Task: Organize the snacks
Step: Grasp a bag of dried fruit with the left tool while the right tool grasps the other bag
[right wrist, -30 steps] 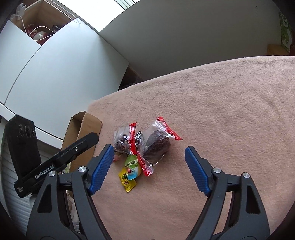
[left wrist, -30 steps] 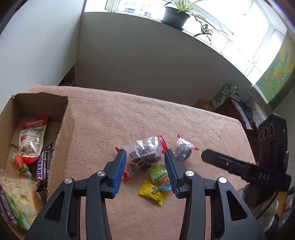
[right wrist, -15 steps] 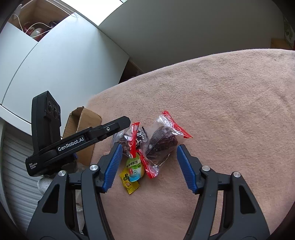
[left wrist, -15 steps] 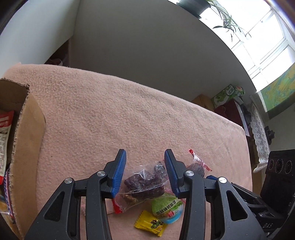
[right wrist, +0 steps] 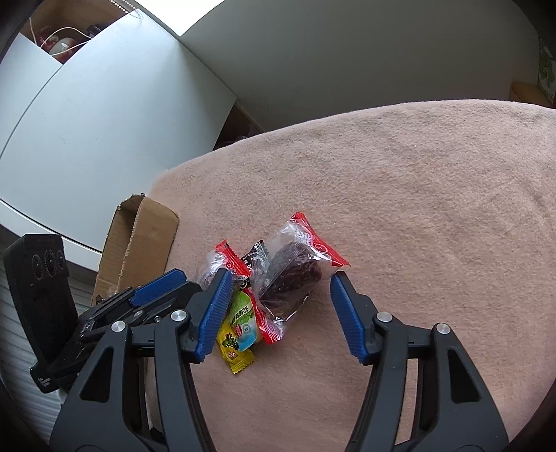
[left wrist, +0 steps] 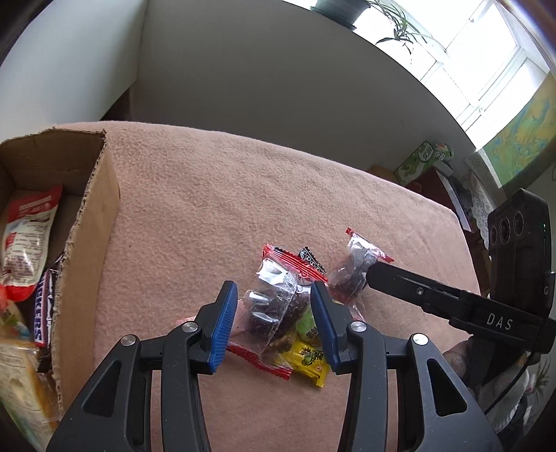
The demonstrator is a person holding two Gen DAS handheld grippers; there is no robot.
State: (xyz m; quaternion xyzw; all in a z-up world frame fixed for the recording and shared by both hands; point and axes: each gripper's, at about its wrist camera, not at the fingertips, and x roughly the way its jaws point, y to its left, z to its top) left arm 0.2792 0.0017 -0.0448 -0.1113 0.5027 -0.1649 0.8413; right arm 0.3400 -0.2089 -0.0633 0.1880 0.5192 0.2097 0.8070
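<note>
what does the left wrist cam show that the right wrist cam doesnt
Only the left wrist view shows inside the cardboard box: a red-and-white pouch and a Snickers bar. It also shows the window plant and a green tissue box.

Only the right wrist view shows the white cabinet.

Both show the pink blanket, the left gripper open around one clear dark-snack packet, the right gripper open around another, and the yellow candy and green packet.
</note>
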